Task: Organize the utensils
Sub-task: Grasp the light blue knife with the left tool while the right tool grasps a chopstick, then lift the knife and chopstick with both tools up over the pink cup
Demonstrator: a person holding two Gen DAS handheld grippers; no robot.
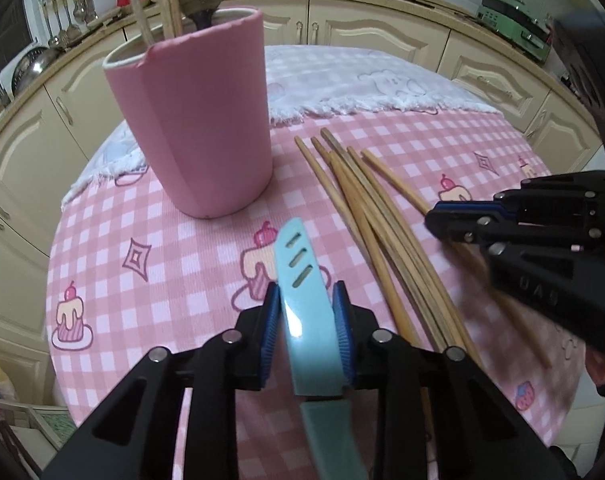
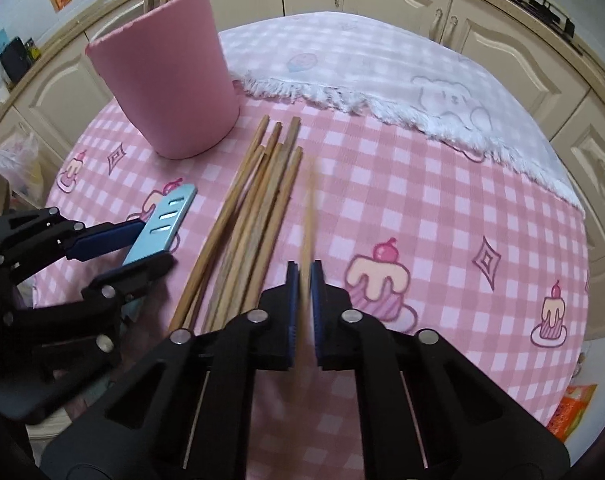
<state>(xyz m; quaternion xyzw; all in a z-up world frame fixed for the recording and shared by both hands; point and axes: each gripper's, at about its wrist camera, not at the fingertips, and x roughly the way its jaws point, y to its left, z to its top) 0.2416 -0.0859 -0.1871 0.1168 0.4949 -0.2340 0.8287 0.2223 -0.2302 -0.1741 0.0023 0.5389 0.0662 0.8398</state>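
Gripping both at once: the left gripper (image 1: 306, 300) clamps the sheathed blue knife (image 1: 302, 280), the right gripper (image 2: 304, 276) pinches one chopstick (image 2: 309, 216) off the bundle of chopsticks (image 2: 250, 208). Both point toward the pink holder (image 1: 194, 120), ready for loading.

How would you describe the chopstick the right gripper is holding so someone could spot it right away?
Start at the pink holder on the checked tablecloth; right of it lies a bundle of wooden chopsticks. Just right of that bundle, one chopstick runs up from between the blue pads of the right gripper. It alone is clamped and apart from the pile.
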